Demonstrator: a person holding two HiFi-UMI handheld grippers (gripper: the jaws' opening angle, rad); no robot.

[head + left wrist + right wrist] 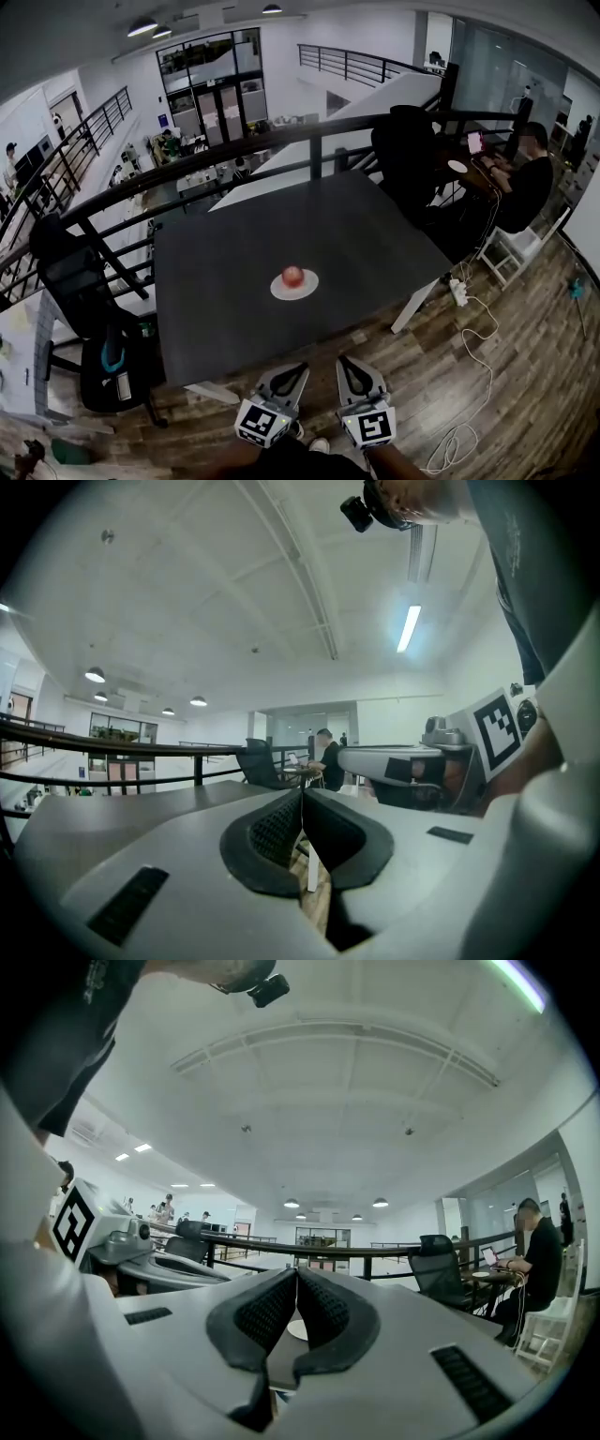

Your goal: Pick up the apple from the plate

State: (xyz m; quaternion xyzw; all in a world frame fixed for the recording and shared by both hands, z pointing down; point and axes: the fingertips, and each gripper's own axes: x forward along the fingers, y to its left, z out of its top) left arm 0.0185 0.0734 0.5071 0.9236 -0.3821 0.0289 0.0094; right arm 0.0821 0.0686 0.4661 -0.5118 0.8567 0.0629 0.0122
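A red apple [293,274] sits on a small white plate [306,289] near the middle of the dark table [225,281]. Both grippers are held low, just off the table's near edge, pointing level toward it. My left gripper [301,367] [302,795] is shut with nothing between its pads. My right gripper [344,360] [296,1275] is shut too and empty. In the right gripper view a sliver of the plate [296,1330] shows below the joined tips; the apple is hidden there. The left gripper view shows no plate or apple.
A black railing [281,141] runs behind the table. Black office chairs stand at the left [84,291] and far right [408,150]. A person [525,183] sits at a desk to the right. A white cable [473,375] and power strip [458,292] lie on the wooden floor.
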